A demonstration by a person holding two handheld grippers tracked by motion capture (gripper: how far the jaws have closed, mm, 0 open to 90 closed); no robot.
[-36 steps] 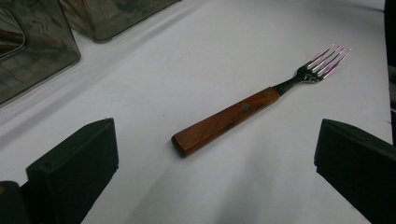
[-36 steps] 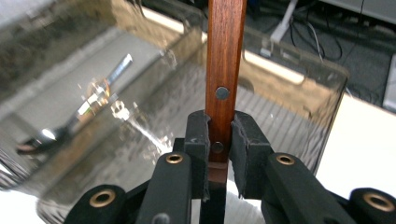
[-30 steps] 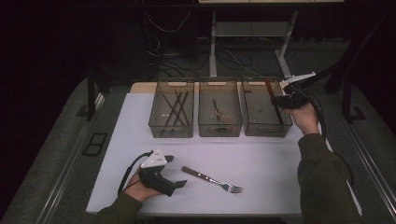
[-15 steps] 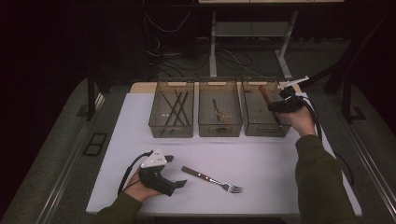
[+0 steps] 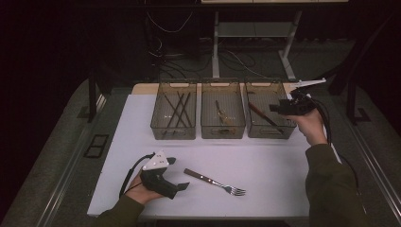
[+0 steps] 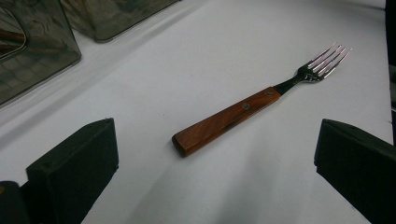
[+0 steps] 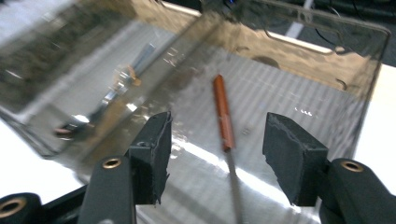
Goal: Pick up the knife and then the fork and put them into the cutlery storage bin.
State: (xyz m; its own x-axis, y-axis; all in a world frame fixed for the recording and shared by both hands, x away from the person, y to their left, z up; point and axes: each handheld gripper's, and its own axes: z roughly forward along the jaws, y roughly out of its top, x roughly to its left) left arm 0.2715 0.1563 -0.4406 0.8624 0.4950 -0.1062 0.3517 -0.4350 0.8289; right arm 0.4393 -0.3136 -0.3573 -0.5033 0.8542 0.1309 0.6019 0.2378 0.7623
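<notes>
Over right bin (image 5: 267, 111), right gripper (image 5: 278, 108) jaws just opening, knife (image 7: 224, 119) lying below, unheld; left gripper (image 5: 182, 186) wide open, empty, fork (image 5: 215, 182) at its 3 o'clock.

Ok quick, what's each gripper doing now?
Left gripper: open, empty, fork ahead.
Right gripper: open, just opening, knife lying in the bin below.

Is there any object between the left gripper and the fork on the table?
No. The left gripper is open, and only bare white table lies between its fingers and the fork.
</notes>
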